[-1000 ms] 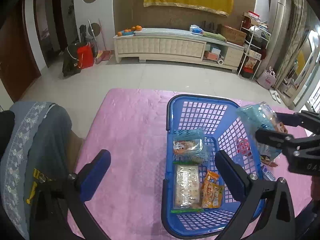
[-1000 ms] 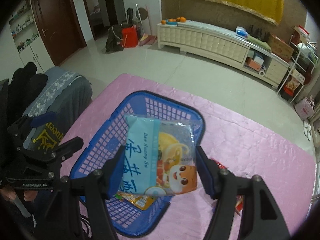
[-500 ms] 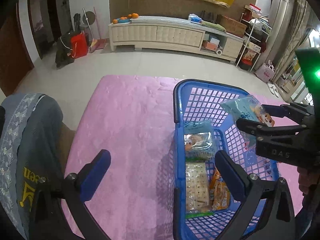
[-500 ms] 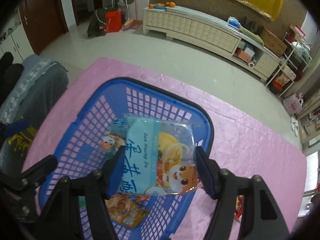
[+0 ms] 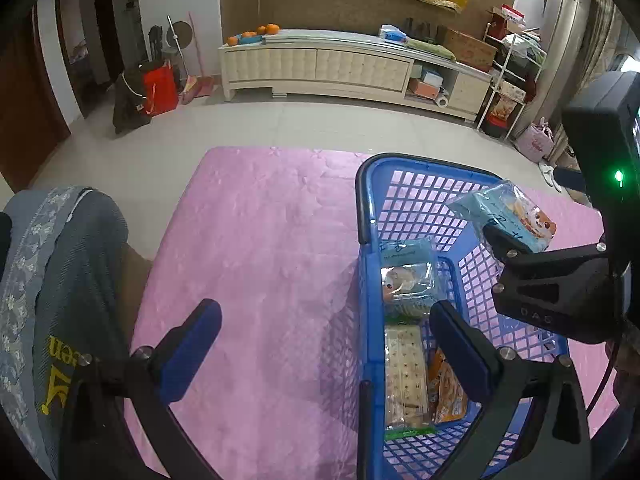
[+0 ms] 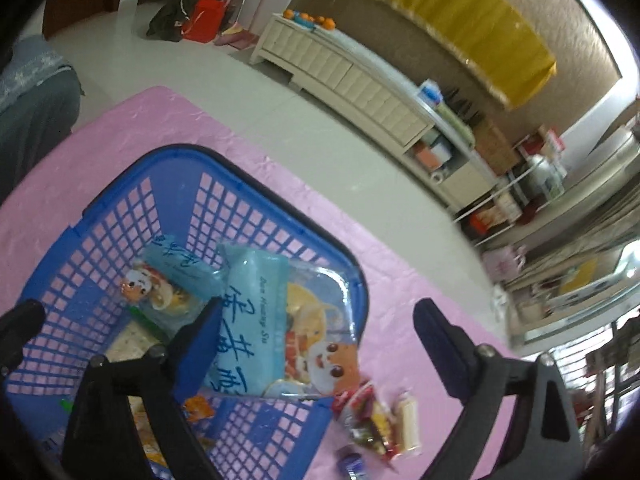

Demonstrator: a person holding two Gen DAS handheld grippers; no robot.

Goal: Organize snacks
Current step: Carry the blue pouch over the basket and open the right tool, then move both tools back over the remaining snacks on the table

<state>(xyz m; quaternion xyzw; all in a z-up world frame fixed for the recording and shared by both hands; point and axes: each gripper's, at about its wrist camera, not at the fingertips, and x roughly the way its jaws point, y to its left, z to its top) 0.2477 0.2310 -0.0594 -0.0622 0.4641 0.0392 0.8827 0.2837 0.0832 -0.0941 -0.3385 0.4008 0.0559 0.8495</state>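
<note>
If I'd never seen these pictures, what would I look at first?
Probably the bright blue basket standing on the pink mat, with snack packs lying in it. Next, the light blue snack bag with a cartoon face, between the right gripper fingers; its jaws have just been opening over the basket.

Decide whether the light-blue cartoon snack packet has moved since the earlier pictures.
Yes. In the right wrist view the light-blue cartoon snack packet has left the middle between the right gripper fingers, whose jaws have just been opening, and now leans by one finger over the blue plastic basket.
</note>
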